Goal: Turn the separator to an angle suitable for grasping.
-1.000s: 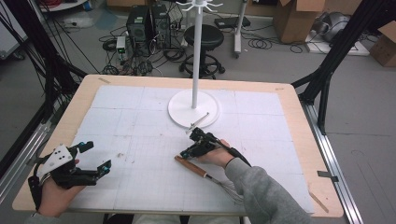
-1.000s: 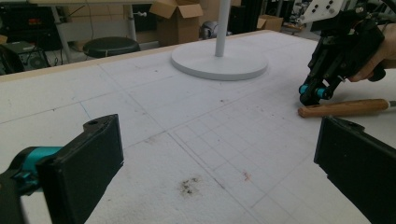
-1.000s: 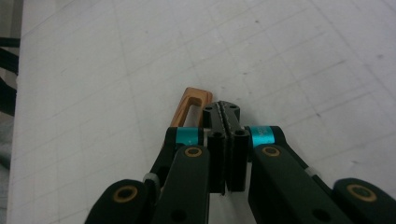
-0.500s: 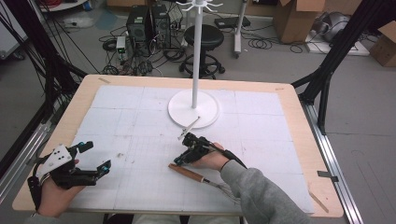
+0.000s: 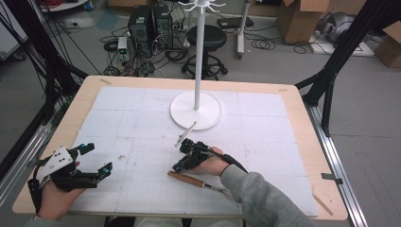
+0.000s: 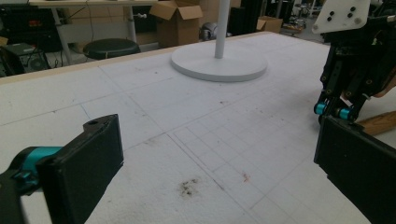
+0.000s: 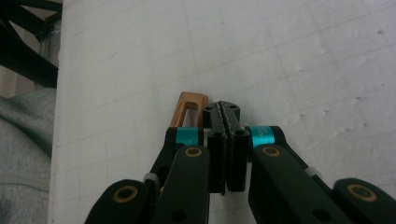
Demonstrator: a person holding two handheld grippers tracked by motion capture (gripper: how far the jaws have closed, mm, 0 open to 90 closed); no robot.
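Observation:
A tool with a brown wooden handle (image 5: 186, 178) and a metal end lies flat on the white gridded mat, near the front edge. My right gripper (image 5: 178, 167) is shut and empty, its tips right at the handle's left end. In the right gripper view the closed jaws (image 7: 227, 112) rest on the mat, with the handle's looped end (image 7: 189, 106) just beside them on the left. My left gripper (image 5: 99, 157) sits open and empty at the front left. In the left gripper view its jaws (image 6: 219, 182) stand wide apart, and the right gripper (image 6: 353, 70) shows farther off.
A white pole stand with a round base (image 5: 195, 109) stands at the mat's middle back; its base (image 6: 218, 63) also shows in the left gripper view. A grey sleeve (image 5: 255, 198) reaches in from the front edge. A wooden border (image 5: 302, 118) frames the mat.
My right gripper has slid left and toward the front edge, away from the stand's base. The wooden-handled tool has shifted slightly the same way. The left gripper has kept still.

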